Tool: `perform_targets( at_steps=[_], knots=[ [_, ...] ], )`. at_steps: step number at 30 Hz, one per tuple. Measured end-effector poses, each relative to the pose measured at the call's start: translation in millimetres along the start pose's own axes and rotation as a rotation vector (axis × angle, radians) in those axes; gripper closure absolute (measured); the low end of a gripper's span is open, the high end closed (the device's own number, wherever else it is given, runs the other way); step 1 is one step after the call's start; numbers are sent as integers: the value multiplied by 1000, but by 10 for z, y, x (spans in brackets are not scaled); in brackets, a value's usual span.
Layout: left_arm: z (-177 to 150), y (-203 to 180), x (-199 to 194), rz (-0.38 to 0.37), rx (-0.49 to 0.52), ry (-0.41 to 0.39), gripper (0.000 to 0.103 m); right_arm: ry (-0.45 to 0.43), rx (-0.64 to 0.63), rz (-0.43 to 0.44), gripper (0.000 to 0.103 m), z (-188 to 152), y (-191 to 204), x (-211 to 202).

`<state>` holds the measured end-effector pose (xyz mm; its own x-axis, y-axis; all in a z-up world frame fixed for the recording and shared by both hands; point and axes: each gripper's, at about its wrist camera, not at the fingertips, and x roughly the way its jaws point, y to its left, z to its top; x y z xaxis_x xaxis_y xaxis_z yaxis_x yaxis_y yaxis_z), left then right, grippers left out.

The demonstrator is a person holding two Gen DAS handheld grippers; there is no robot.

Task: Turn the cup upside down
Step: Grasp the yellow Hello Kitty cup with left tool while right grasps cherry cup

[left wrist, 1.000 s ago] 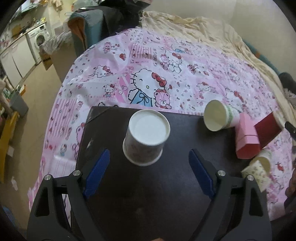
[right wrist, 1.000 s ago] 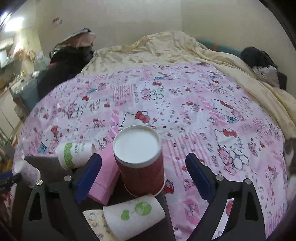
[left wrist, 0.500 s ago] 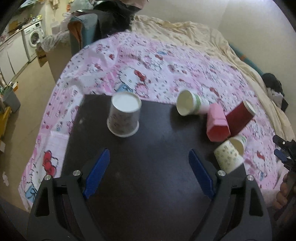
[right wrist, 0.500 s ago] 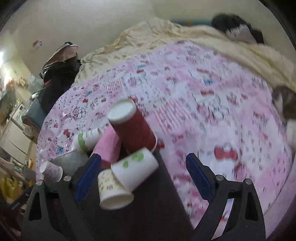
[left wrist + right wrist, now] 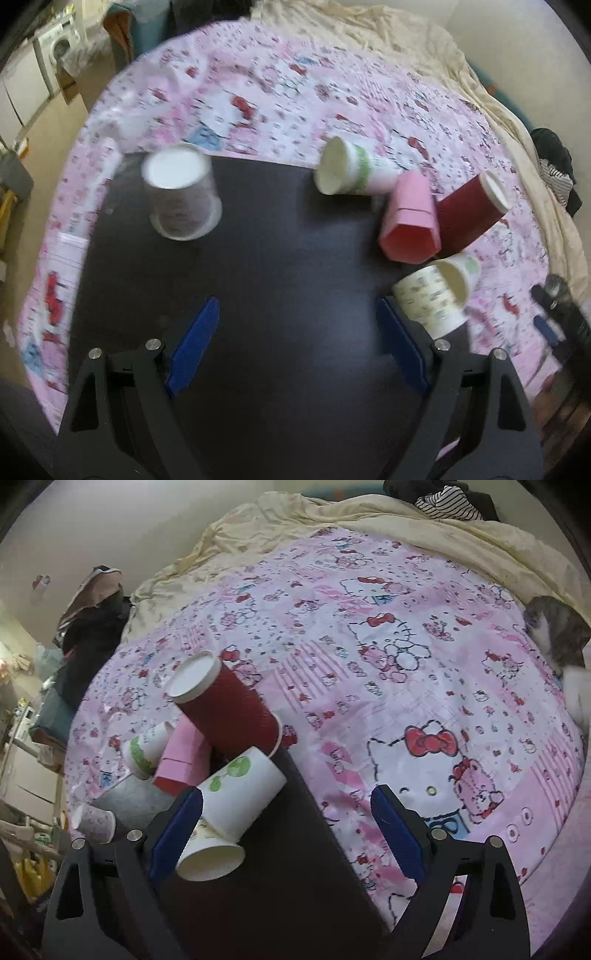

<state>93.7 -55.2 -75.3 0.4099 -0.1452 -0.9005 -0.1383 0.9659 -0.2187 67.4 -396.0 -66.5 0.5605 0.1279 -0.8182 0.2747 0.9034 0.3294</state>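
A patterned paper cup (image 5: pixel 183 197) stands upside down at the far left of the dark board (image 5: pixel 280 295); it also shows small in the right wrist view (image 5: pixel 94 818). A dark red ribbed cup (image 5: pixel 471 212) (image 5: pixel 225 705) stands upside down at the board's right edge, tilted against a pink cup (image 5: pixel 410 219) (image 5: pixel 181 760). A green-banded cup (image 5: pixel 351 171) (image 5: pixel 146 749) lies on its side. Two white cups (image 5: pixel 437 291) (image 5: pixel 229 806) lie on their sides. My left gripper (image 5: pixel 297 345) is open and empty, back from the cups. My right gripper (image 5: pixel 286 836) is open and empty beside the white cups.
The board lies on a bed with a pink cartoon-cat sheet (image 5: pixel 388 672) and a cream blanket (image 5: pixel 424 528). A grey cat (image 5: pixel 557 635) rests at the far right. A washing machine (image 5: pixel 55 48) and floor lie off the bed's left side.
Both grippers have drawn back and away from the cups they were over. The patterned cup and the red cup now stand upside down, farther from the open jaws.
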Motion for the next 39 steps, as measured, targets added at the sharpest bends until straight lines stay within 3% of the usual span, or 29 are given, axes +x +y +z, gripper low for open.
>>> perform_targets(
  at_steps=[6, 12, 20, 23, 25, 35, 39],
  knots=[
    [88, -500, 445, -94, -71, 137, 20, 22, 27, -29, 8, 34, -97, 41],
    [53, -800, 849, -97, -119, 228, 30, 79, 96, 6, 8, 59, -264, 117],
    [96, -1020, 1062, -121, -122, 269, 30, 102, 152, 34, 8, 87, -378, 135],
    [106, -1052, 1205, -122, -124, 327, 40, 110, 160, 41, 8, 98, -384, 144],
    [117, -1037, 1201, -125, -136, 318, 49, 113, 164, 45, 8, 103, -379, 147],
    [145, -672, 784, -73, 4, 244, 50, 136, 158, 43, 8, 119, -331, 221],
    [154, -444, 483, -14, 92, 132, 50, 179, 168, 56, 8, 112, -291, 343]
  ],
)
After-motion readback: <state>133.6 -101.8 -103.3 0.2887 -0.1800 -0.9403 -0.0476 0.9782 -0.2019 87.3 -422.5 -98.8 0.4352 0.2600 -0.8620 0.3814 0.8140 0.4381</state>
